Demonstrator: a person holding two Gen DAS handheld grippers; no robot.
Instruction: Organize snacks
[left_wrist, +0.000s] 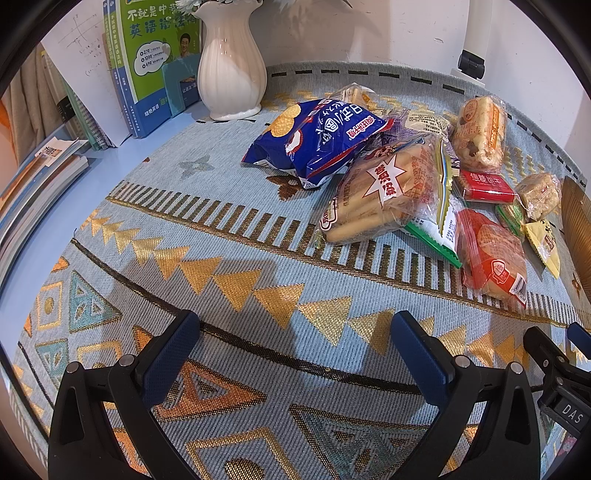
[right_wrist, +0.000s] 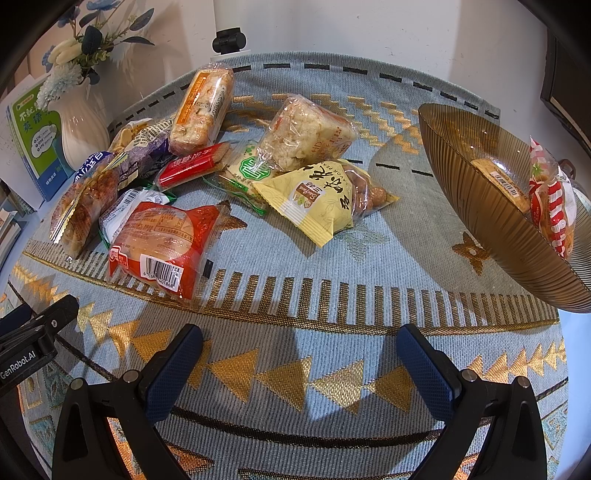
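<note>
Snacks (right_wrist: 192, 177) heaped on patterned cloth (right_wrist: 295, 295) | vase (left_wrist: 232, 62) by wall | both grippers' jaws apart

Two black tools, left tool (left_wrist: 295, 354) and right tool (right_wrist: 299, 365), blue ribbed pads (left_wrist: 171, 354), silver pivot screws.

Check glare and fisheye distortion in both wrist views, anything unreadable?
Left wrist: vase shows soft highlights, mat edge bows strongly, corners vignette black. Right wrist: red bread pack wrapper glares yet its barcode reads; bowl rim warps at the frame edge; both sharp.
</note>
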